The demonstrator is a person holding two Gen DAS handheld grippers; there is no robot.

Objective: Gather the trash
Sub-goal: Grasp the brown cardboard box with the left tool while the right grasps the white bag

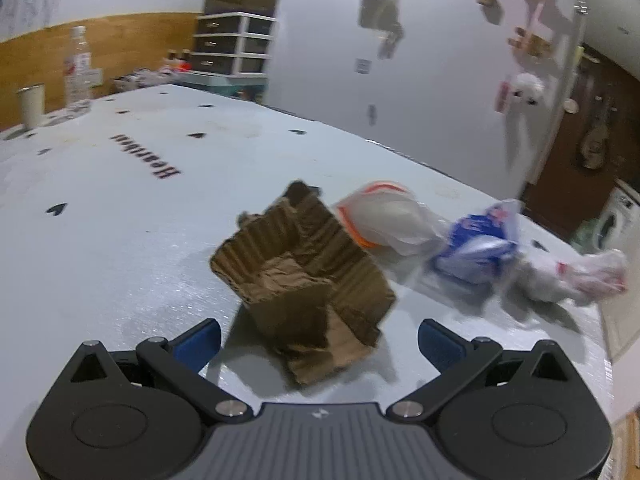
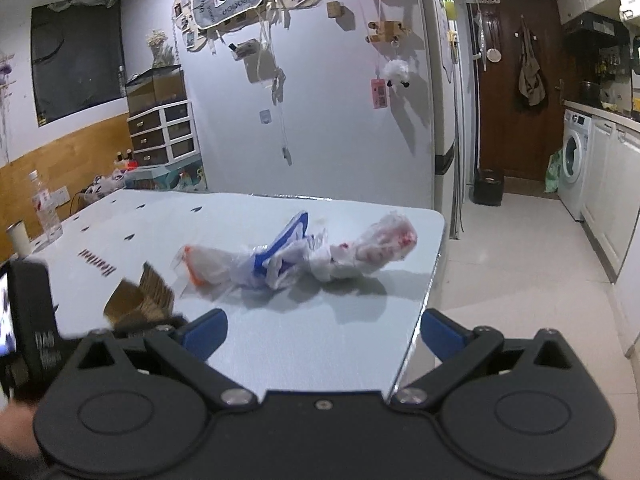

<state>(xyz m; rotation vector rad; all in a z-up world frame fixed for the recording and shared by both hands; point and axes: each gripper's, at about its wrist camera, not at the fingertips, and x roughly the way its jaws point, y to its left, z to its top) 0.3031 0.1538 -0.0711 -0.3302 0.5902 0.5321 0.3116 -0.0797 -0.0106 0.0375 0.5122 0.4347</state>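
Table (image 1: 120,240): torn cardboard box (image 1: 304,280) empty; left gripper (image 1: 320,344), right gripper (image 2: 324,336) fingers wide.

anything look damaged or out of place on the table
Yes. A torn, crumpled cardboard box lies tilted on the table, just ahead of the open left claw. Beside it lie bunched plastic bags near the table's edge. The bottle and cup at the far side stand upright.
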